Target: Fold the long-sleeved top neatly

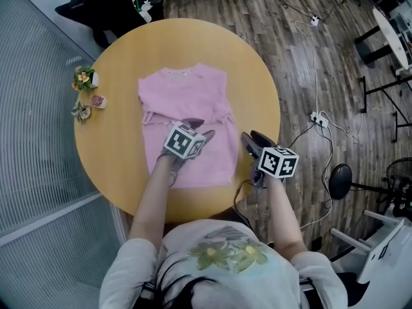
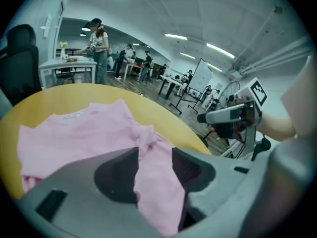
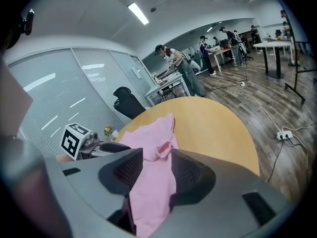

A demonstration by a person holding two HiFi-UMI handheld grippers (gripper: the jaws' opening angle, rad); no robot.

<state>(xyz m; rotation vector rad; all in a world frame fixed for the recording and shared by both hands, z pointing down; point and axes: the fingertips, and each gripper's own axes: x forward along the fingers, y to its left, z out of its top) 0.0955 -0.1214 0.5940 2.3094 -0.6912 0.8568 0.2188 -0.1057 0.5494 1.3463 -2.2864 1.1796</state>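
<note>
A pink long-sleeved top lies flat on the round wooden table, collar away from me, both sleeves folded in across its middle. My left gripper hovers over the top's centre, jaws apart, nothing pinched; in its own view the pink cloth shows through the gap below. My right gripper sits just off the top's right edge above bare wood, also open; its view looks along the top. Each gripper shows in the other's view: the right gripper and the left gripper.
Small flower ornaments stand at the table's left edge. A power strip and cables lie on the wood floor to the right. A black chair stands behind the table, glass partition at left. People work at desks far off.
</note>
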